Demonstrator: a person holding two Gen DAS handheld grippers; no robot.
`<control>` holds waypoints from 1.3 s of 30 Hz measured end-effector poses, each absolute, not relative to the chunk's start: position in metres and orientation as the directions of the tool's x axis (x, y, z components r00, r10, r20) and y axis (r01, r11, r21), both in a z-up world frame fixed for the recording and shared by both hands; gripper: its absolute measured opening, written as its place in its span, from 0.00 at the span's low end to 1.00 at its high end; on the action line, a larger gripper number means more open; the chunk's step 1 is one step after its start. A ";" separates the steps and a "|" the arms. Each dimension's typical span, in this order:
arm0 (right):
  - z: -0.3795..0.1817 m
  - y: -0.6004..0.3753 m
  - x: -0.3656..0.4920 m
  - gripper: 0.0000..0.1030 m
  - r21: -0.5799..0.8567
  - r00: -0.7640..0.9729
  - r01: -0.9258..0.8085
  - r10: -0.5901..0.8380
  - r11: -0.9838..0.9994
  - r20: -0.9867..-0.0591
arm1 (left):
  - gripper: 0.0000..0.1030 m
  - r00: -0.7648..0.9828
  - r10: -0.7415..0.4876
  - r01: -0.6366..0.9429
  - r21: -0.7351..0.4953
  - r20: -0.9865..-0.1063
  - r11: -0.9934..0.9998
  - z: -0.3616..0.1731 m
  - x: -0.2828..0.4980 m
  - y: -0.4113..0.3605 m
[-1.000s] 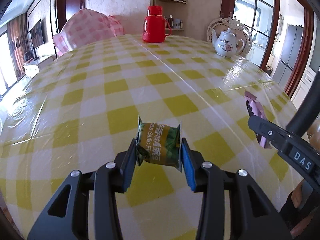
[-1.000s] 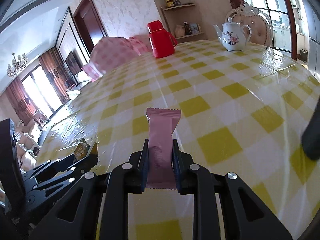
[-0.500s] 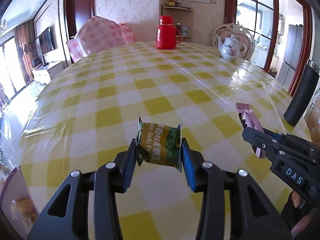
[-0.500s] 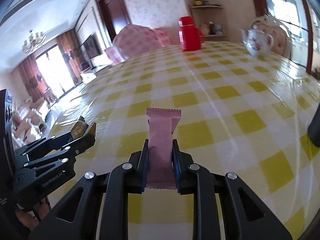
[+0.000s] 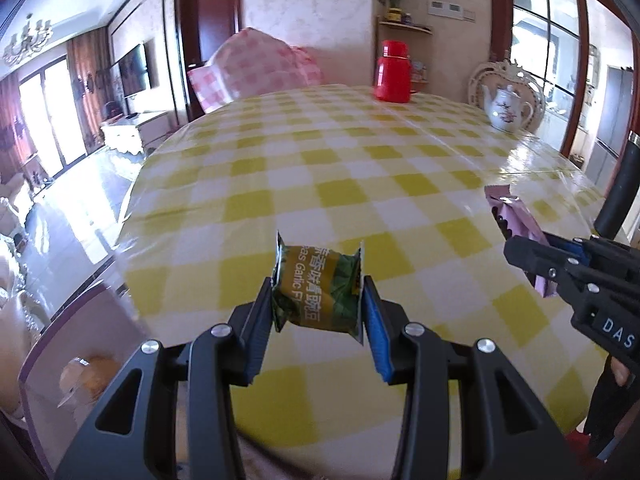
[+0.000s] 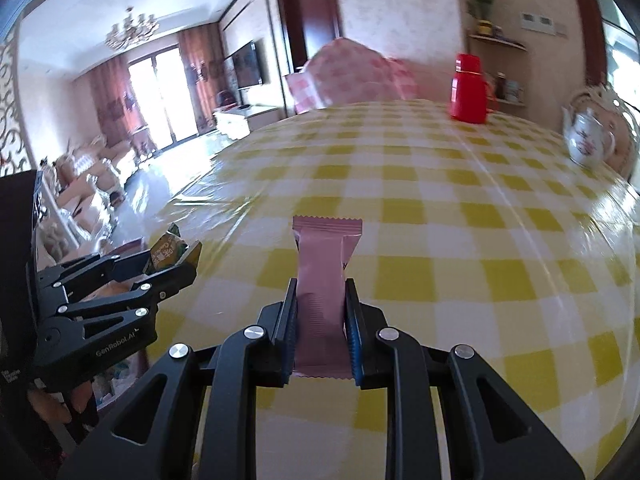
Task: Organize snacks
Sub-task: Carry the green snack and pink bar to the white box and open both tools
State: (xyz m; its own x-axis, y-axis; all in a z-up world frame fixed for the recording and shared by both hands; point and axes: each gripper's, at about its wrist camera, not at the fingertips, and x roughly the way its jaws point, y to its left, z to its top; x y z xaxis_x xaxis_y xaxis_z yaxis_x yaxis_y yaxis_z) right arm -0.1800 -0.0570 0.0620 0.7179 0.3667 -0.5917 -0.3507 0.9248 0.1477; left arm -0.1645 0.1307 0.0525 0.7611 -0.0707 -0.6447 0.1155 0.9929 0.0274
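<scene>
My left gripper (image 5: 318,304) is shut on a green and yellow snack packet (image 5: 318,288) and holds it in the air above the near left edge of the yellow checked table (image 5: 360,168). My right gripper (image 6: 322,316) is shut on a long pink snack bar (image 6: 322,276), also held above the table's near part. The right gripper with the pink bar (image 5: 520,224) shows at the right of the left wrist view. The left gripper with the green packet (image 6: 170,250) shows at the left of the right wrist view.
A red thermos (image 5: 392,72) and a white floral teapot (image 5: 506,110) stand at the table's far side. A chair with a pink checked cover (image 5: 256,68) is behind the table. A purple-rimmed container (image 5: 76,340) with snacks sits low beside the table's left edge.
Both grippers have drawn back and risen from the table with their snacks still held. The table's near left edge and the floor have come into view.
</scene>
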 end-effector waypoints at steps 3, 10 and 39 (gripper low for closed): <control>0.064 -0.041 -0.184 0.21 0.133 0.709 -0.373 0.374 0.918 -0.598 | 0.42 0.760 -0.077 0.124 0.028 -0.646 0.992 0.054 -0.171 0.145; 0.069 0.010 -0.203 0.21 0.073 0.679 -0.471 0.414 0.879 -0.606 | 0.42 0.737 -0.028 0.125 0.095 -0.675 0.988 0.049 -0.189 0.184; 0.057 0.168 -0.259 0.84 0.020 0.431 -0.783 0.566 0.621 -0.703 | 0.98 0.803 0.083 -0.158 -0.078 -0.590 0.984 0.087 -0.259 0.349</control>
